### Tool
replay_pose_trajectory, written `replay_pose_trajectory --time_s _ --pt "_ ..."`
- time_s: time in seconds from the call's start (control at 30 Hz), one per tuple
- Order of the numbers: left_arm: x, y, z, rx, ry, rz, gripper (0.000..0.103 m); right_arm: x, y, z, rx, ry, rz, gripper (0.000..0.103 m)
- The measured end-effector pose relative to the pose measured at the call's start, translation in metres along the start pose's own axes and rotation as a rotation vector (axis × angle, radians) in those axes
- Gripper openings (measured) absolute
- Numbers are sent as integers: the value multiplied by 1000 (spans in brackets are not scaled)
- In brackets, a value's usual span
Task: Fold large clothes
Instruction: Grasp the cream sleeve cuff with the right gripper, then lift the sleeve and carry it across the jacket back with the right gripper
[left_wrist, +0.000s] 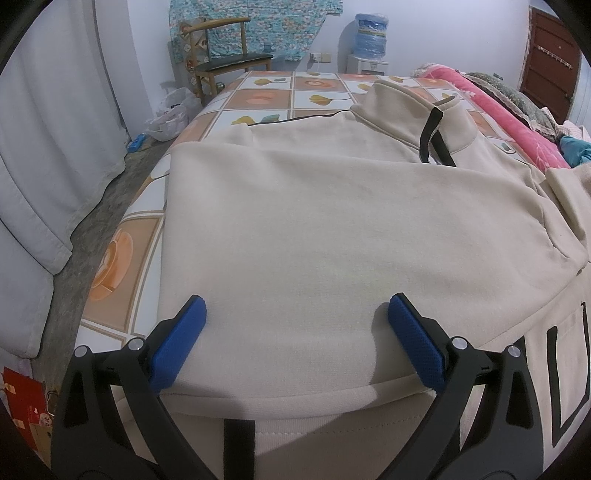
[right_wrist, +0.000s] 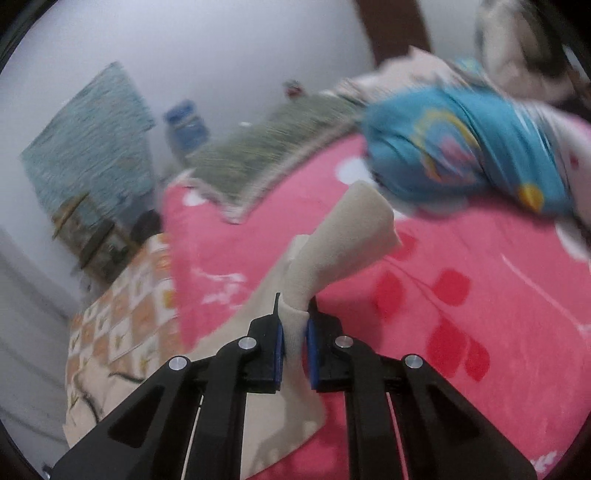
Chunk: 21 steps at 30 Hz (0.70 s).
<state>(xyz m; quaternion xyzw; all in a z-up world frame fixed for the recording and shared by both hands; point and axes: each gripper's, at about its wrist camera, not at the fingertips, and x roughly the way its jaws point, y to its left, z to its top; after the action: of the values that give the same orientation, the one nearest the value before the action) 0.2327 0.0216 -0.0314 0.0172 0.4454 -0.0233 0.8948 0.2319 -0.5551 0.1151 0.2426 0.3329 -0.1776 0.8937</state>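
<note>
A large cream sweatshirt (left_wrist: 314, 221) lies spread on the bed, its collar with a black zip (left_wrist: 436, 133) at the far end and one side folded over the body. My left gripper (left_wrist: 293, 314) hovers open just above the near folded edge, its blue pads (left_wrist: 184, 343) wide apart with only flat cloth below them. In the right wrist view my right gripper (right_wrist: 294, 325) is shut on a bunched cream sleeve cuff (right_wrist: 347, 236), which sticks up beyond the pads over the pink blanket (right_wrist: 443, 295). That view is blurred.
The bed has a tiled orange-and-white sheet (left_wrist: 258, 92). A pink blanket (left_wrist: 509, 122) and a blue patterned bundle (right_wrist: 461, 147) lie along the right side. A wooden chair (left_wrist: 225, 55), a water dispenser (left_wrist: 369, 40), a white plastic bag (left_wrist: 170, 114) and grey curtains (left_wrist: 48, 147) stand beyond the bed's left edge.
</note>
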Motion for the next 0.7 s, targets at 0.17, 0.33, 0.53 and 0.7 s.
replay_pose_trajectory --time_s 0.17,0.33,0.53,0.7 --pt "0 0 0 0 0 0 96 -38 66 -5 -110 -44 109 10" --pt "0 0 0 0 0 0 96 -63 127 -16 -201 -57 208 10" --pt "0 0 0 0 -1 -1 96 -77 192 -35 -293 -48 294 10" --pt "0 0 0 0 0 0 96 -82 226 -55 -325 -25 341 10"
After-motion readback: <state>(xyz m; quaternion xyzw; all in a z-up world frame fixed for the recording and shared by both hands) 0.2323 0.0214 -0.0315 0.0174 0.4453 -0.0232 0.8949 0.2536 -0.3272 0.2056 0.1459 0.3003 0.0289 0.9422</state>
